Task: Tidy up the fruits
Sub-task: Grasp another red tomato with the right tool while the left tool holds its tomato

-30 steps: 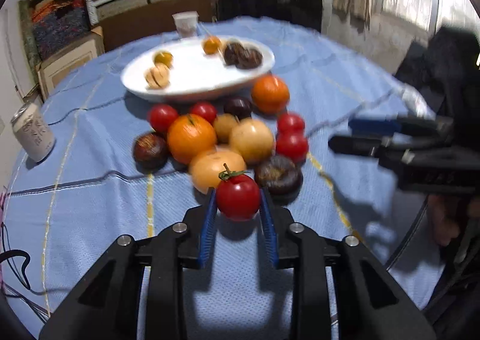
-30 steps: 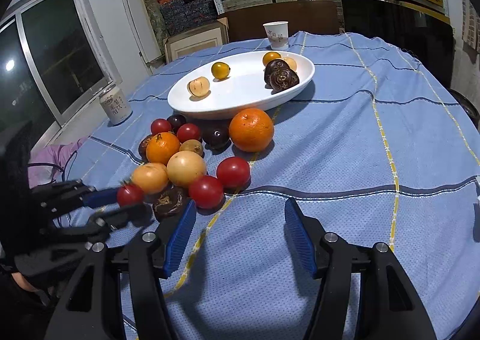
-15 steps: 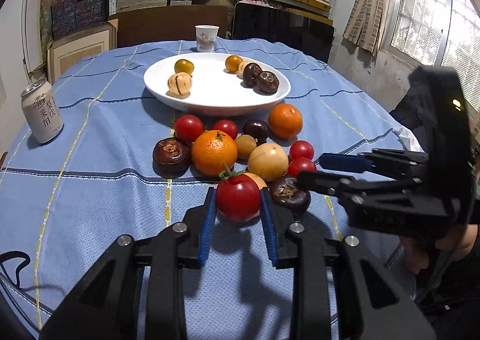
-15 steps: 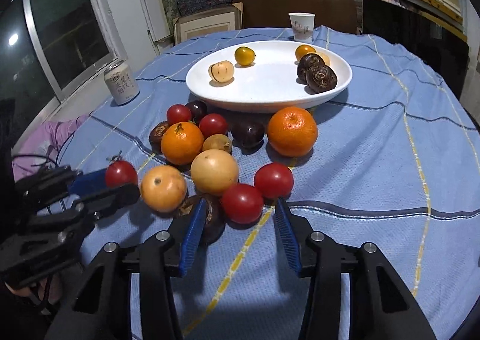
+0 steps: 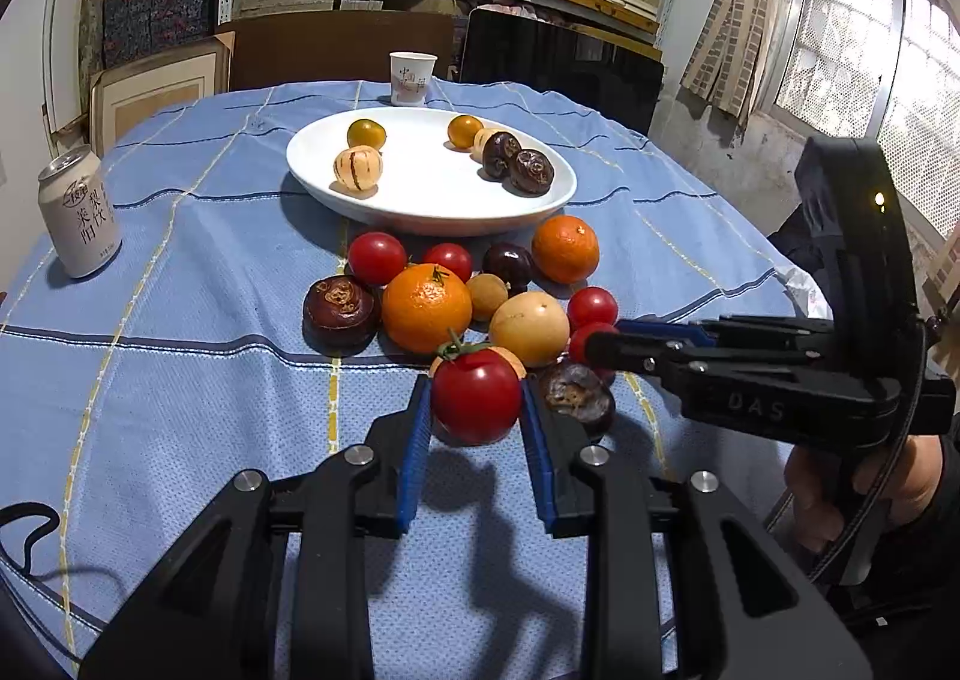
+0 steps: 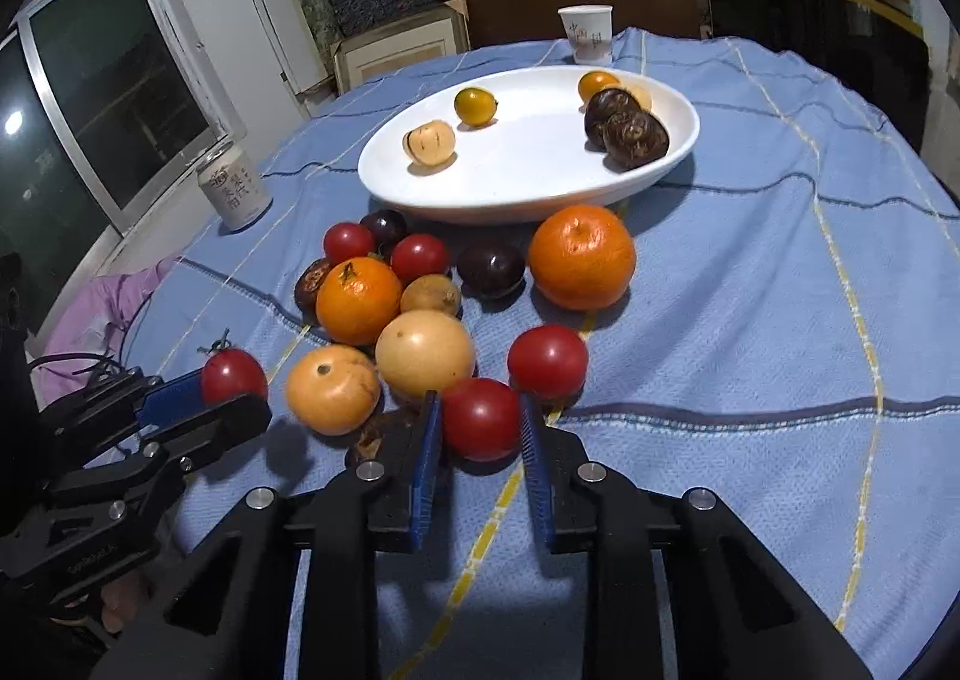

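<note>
Left gripper (image 5: 476, 416): blue pads clamped on a stemmed red tomato (image 5: 476, 395), one pad on each flank; the fruit sits at the near edge of the fruit cluster.
Right gripper (image 6: 480, 428): jaws have just been closing and now pinch a second red tomato (image 6: 480, 418) between both pads, at the near side of the cluster.
Cross-view: from the right wrist, the left gripper shows at lower left with its tomato between the pads.
Loose fruit on tablecloth (image 6: 750, 320): two oranges (image 6: 581, 256), two pale yellow round fruits (image 6: 425, 354), several more red tomatoes (image 6: 547, 362), dark purple and brown fruits, all bunched just in front of the plate.
White oval plate (image 6: 528, 200): toward the far edge of the table; holds two small orange-yellow fruits, a striped pale one, two dark brown ones touching each other, and a pale fruit half hidden behind them.
Drink can (image 5: 79, 221): upright, near the left edge.
Paper cup (image 5: 412, 78): upright at the far edge, behind the plate.
Person's hand (image 5: 852, 494): grips the right gripper's handle, at the right of the left wrist view.
</note>
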